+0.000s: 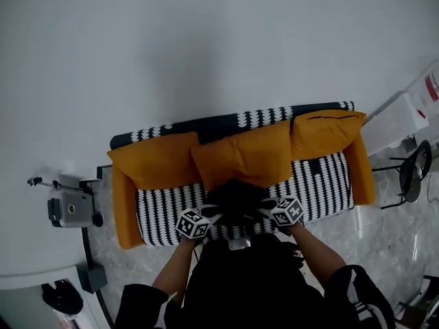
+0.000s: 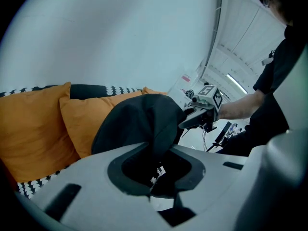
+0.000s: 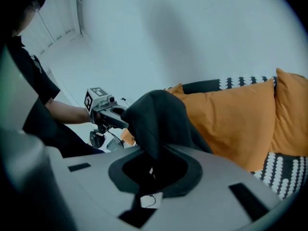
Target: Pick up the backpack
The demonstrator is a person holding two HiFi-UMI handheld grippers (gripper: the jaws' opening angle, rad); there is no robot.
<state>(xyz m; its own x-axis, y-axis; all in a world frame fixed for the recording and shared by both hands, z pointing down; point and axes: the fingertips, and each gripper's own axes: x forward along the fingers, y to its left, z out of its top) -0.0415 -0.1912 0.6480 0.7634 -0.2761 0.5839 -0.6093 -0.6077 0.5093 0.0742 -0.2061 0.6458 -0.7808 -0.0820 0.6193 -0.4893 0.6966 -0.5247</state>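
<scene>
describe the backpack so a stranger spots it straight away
Find the black-and-white patterned sofa. Over the middle of its seat, in front of the orange cushions, is the backpack. It is the only plain black, floppy thing there, against bright cushions and busy pattern.

No text can be read: the red label on the white boxy unit is too small, the small white tag at the black fabric backpack is blurred, and the black-and-white marker cubes show only square patterns.
</scene>
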